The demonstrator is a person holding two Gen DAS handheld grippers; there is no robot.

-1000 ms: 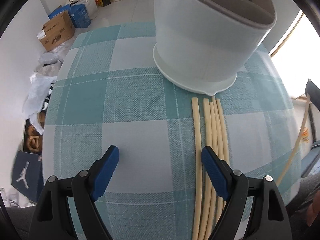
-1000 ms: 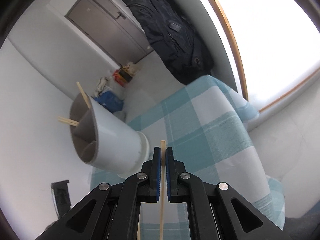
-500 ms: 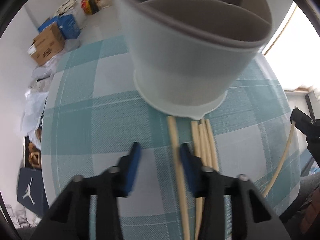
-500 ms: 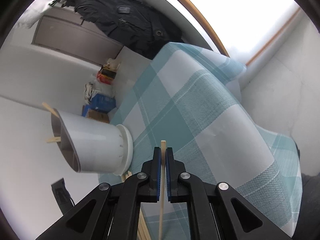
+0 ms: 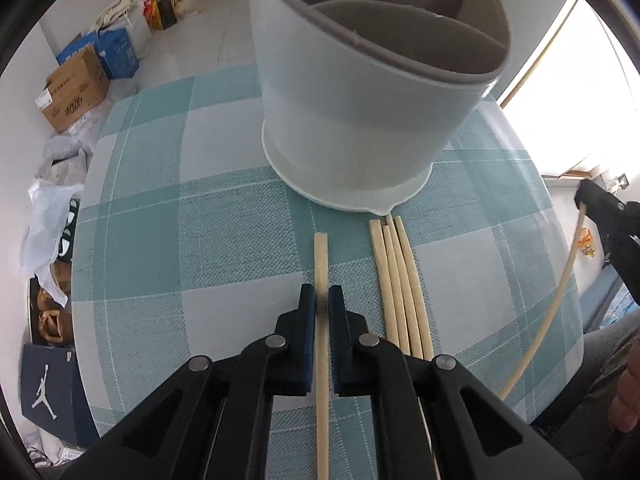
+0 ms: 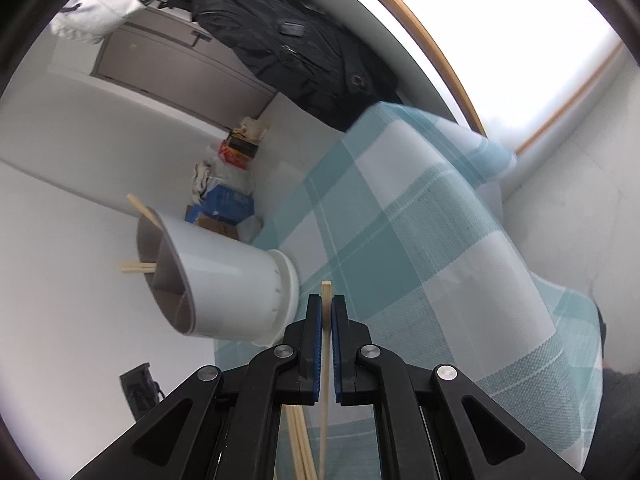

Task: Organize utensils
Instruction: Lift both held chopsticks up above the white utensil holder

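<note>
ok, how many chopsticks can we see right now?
9: one in the left gripper, four loose ones beside it on the tablecloth, one in the right gripper, three sticking out of the holder. More may be hidden inside.

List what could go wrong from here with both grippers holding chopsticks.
The left gripper grips its chopstick right beside four loose chopsticks; lifting might scatter them. The holder stands close ahead, so a long stick might knock it. The right gripper pinches its chopstick near one end; it might pivot.
</note>
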